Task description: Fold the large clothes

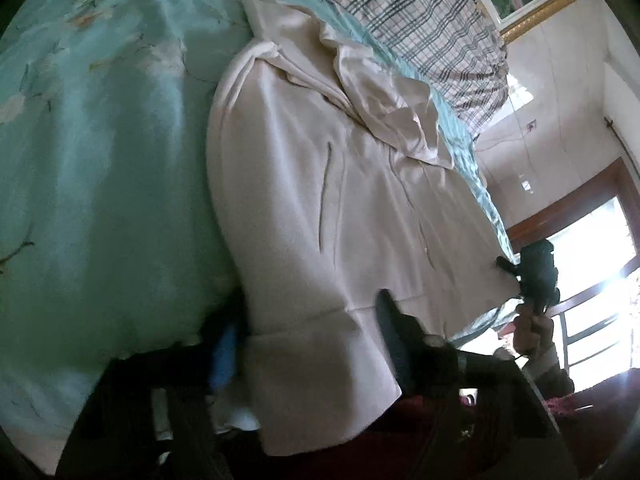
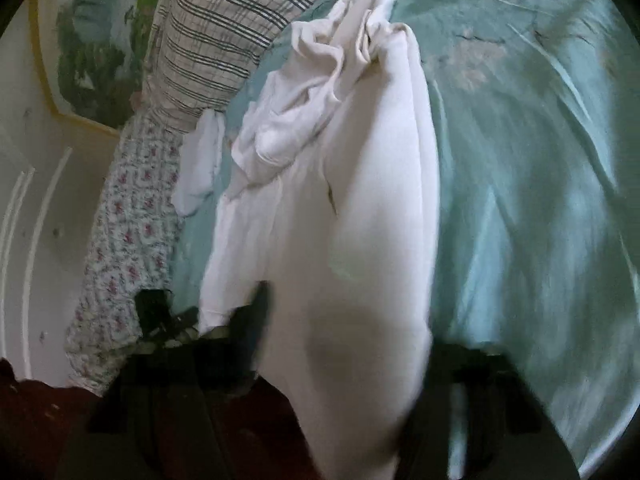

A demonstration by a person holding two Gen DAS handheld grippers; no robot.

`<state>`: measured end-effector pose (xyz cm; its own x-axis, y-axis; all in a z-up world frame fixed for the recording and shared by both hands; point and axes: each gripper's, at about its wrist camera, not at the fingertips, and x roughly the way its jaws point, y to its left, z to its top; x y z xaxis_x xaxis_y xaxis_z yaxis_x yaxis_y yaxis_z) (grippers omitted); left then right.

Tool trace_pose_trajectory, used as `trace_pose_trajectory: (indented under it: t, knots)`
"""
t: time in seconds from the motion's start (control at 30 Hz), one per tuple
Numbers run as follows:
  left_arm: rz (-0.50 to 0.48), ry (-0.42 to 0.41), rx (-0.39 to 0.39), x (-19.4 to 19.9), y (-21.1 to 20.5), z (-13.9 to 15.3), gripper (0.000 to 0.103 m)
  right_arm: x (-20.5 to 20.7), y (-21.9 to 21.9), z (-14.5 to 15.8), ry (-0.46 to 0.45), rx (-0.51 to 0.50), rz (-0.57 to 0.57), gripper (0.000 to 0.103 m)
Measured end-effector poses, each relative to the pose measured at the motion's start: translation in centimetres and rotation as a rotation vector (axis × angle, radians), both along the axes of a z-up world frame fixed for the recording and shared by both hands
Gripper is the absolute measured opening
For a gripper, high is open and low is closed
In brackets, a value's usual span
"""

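Two tools pinch the cream coat's (image 1: 320, 200) hem at 6 o'clock on the bed (image 1: 100, 160) — left tool (image 1: 316, 320), right tool (image 2: 344, 344) — uneven pull could slip fabric or skew the fold.

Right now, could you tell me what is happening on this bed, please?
A person holds tongs in each hand, gripping the near hem of a cream-white coat spread on the teal floral bedspread. The left tongs and right tongs each pinch the hem. The collar end is crumpled; no fold shows yet.
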<state>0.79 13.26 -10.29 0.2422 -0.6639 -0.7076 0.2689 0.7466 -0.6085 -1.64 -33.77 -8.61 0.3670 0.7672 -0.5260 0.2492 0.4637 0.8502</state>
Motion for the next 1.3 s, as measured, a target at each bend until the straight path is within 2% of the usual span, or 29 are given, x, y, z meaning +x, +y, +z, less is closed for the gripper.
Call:
trace_pose_trajectory:
  t: [0.07, 0.13, 0.23, 0.27, 0.3, 0.33, 0.37, 0.57, 0.7, 0.87, 0.97, 1.03, 1.13, 1.3]
  knots:
    - [-0.035, 0.003, 0.029, -0.1, -0.8, -0.1, 0.048, -0.5, 0.7, 0.0, 0.004, -0.018, 0.019, 0.028]
    - [-0.051, 0.003, 0.065, -0.1, -1.0, -0.1, 0.048, -0.8, 1.4, 0.4, -0.004, -0.041, 0.046, 0.028]
    - [-0.024, 0.038, 0.012, 0.3, 0.1, -0.6, 0.046, -0.8, 1.3, 0.8, -0.014, -0.063, 0.045, 0.028]
    - [-0.011, 0.035, 0.015, 0.4, 0.3, -0.6, 0.034, -0.7, 1.2, 1.0, -0.023, -0.067, 0.034, 0.017]
    - [-0.010, 0.023, 0.033, 0.3, 0.2, -0.6, 0.027, -0.5, 1.0, 1.2, -0.034, -0.058, 0.019, 0.006]
    - [-0.014, 0.008, 0.051, 0.1, 0.0, -0.3, 0.018, -0.4, 0.8, 1.3, -0.047, -0.042, 0.002, 0.006]
    - [-0.016, -0.020, 0.067, -0.2, -0.3, 0.2, 0.017, -0.3, 0.6, 1.5, -0.060, -0.029, -0.008, 0.006]
    - [0.027, -0.124, 0.026, -0.7, -0.8, 3.9, 0.014, 0.7, -0.4, 3.9, -0.172, 0.073, -0.081, 0.006]
    - [0.057, -0.189, 0.001, 0.6, -0.5, 6.7, 0.014, 2.6, -0.5, 5.8, -0.222, 0.060, -0.095, 0.006]
    - [0.096, -0.271, -0.020, 4.6, -1.1, 9.8, 0.014, 6.9, -1.9, 7.5, -0.289, 0.051, -0.149, 0.006]
    - [0.133, -0.316, -0.036, 8.6, -1.8, 11.3, 0.014, 10.6, -2.9, 7.5, -0.304, 0.031, -0.187, 0.006]
    - [0.146, -0.329, -0.016, 11.4, -2.6, 11.7, 0.014, 13.9, -3.6, 7.0, -0.301, 0.010, -0.197, 0.006]
    - [0.160, -0.304, -0.002, 16.1, -3.8, 11.2, 0.014, 18.5, -4.3, 5.2, -0.250, -0.037, -0.197, 0.006]
    - [0.198, -0.203, 0.042, 24.0, -5.0, 7.9, 0.014, 25.7, -4.6, -0.5, -0.126, -0.044, -0.181, 0.006]
